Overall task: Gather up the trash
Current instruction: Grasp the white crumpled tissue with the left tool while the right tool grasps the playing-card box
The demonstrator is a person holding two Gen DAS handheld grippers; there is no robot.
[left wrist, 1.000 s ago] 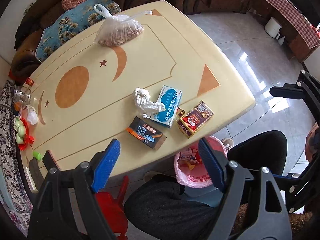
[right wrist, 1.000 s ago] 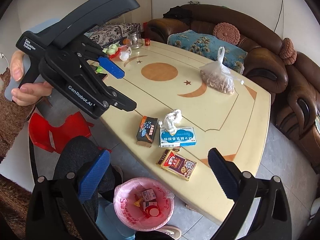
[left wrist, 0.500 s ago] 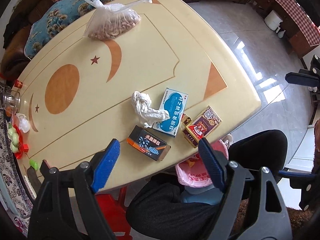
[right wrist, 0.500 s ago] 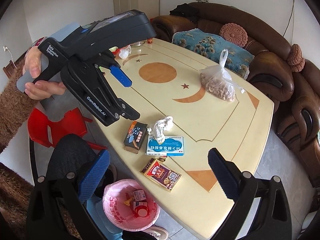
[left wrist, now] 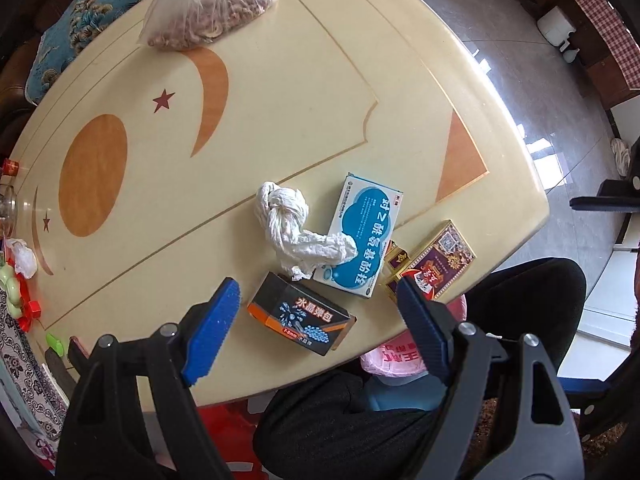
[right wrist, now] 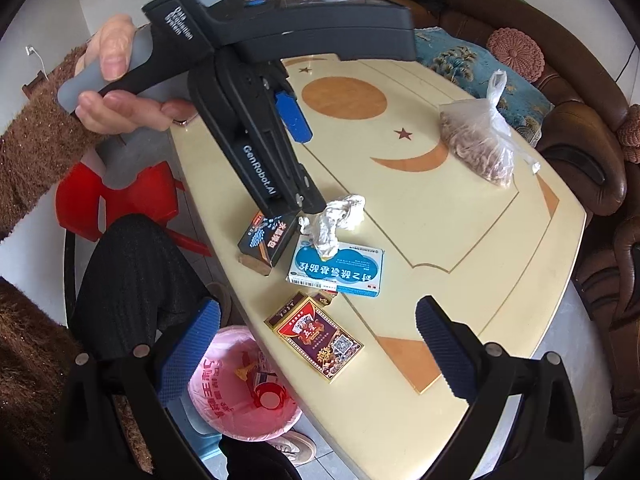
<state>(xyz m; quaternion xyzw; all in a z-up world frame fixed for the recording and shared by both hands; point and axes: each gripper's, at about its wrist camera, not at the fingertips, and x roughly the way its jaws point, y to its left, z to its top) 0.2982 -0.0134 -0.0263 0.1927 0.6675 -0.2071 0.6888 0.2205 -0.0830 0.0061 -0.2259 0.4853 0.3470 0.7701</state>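
Observation:
Near the front edge of the cream table (left wrist: 280, 92) lie a black box (left wrist: 298, 319), a crumpled white tissue (left wrist: 296, 230), a blue-and-white medicine box (left wrist: 362, 236) and a red card box (left wrist: 434, 262). The same items show in the right wrist view: black box (right wrist: 264, 242), tissue (right wrist: 334, 220), medicine box (right wrist: 338, 270), card box (right wrist: 318, 336). My left gripper (left wrist: 320, 328) is open, just above the black box; from the right wrist view it hangs over that box (right wrist: 298, 168). My right gripper (right wrist: 320, 354) is open and empty above the card box. A pink-lined trash bin (right wrist: 240, 388) stands below the table edge.
A plastic bag of nuts (left wrist: 208, 4) lies at the table's far side. Small items and a glass jar (left wrist: 6, 204) sit at the left end. A red stool (right wrist: 116, 200) and the person's legs (left wrist: 400, 420) are beside the table. A brown sofa (right wrist: 580, 140) stands behind.
My left gripper has moved forward and down toward the black box, which now sits between its open fingers. The right gripper has shifted closer to the table, over the card box.

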